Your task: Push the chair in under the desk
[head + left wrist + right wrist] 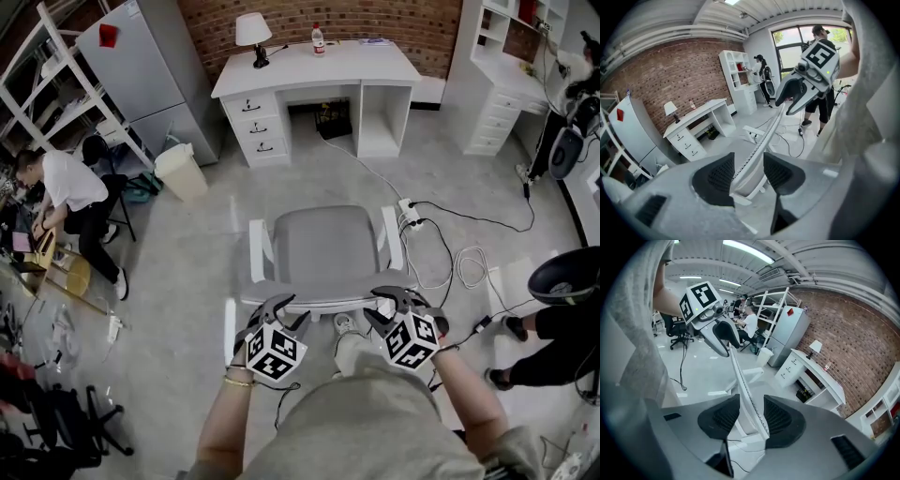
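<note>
The chair (323, 248), with a grey seat and white frame, stands on the floor facing the white desk (314, 66) at the back wall. Its backrest top edge (328, 302) is nearest me. My left gripper (278, 305) sits over the left end of that edge, and my right gripper (398, 298) over the right end. In the left gripper view the thin backrest (764, 140) runs between the spread pads of the left gripper (746, 173). In the right gripper view the backrest (740, 380) likewise runs between the spread pads of the right gripper (751, 416). Both are open.
A power strip (410, 216) and white cables lie on the floor right of the chair. A waste bin (180, 171) stands left of the desk beside a grey fridge (141, 66). A person (70, 187) sits at far left. A lamp (251, 33) and bottle (318, 39) are on the desk.
</note>
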{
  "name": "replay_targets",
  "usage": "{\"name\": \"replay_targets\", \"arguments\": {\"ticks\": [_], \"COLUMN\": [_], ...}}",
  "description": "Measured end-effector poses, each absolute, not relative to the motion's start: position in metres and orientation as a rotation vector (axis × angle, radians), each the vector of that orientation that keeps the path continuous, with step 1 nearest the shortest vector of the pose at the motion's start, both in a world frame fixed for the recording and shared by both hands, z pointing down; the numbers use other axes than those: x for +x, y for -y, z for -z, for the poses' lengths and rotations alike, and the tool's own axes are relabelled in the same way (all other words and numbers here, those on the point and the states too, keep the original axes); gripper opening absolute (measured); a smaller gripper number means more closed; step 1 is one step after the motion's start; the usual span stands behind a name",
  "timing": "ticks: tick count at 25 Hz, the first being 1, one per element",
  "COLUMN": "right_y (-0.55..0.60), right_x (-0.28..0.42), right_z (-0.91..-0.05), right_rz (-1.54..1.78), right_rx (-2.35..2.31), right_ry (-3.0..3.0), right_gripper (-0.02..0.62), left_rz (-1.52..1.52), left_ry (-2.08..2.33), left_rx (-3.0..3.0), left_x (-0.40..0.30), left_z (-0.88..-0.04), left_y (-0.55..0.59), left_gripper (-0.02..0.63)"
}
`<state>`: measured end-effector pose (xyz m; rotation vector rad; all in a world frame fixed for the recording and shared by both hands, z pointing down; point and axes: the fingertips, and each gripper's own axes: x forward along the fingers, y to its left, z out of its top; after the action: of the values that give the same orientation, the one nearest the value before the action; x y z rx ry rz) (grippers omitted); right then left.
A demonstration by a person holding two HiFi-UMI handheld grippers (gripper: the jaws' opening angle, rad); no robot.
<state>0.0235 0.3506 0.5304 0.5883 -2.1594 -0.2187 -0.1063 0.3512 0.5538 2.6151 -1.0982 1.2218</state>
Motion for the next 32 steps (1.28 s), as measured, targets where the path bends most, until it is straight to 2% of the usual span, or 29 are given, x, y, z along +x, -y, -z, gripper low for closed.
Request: {"name": "replay_targets", "arguments": {"ticks": [22,32], "right_y": [-0.331,-0.327], "right_x": [0.012,-0.004], "right_z": [-0.588,-0.613], "right_rz": [0.307,0.334], "right_rx": [0.219,0.144], "right_ry": [1.980,1.928], "right_gripper": [0.138,0.092], "left_rz": [-1.682,-1.867], "left_ry": [0.744,0.583], "left_rx": [2.651,2.621], "left_x": [-0.097,-0.101], "left_z": [-0.594,-0.608], "left_y": [-0.333,-0.333], "left_gripper": [0.184,0.152]}}
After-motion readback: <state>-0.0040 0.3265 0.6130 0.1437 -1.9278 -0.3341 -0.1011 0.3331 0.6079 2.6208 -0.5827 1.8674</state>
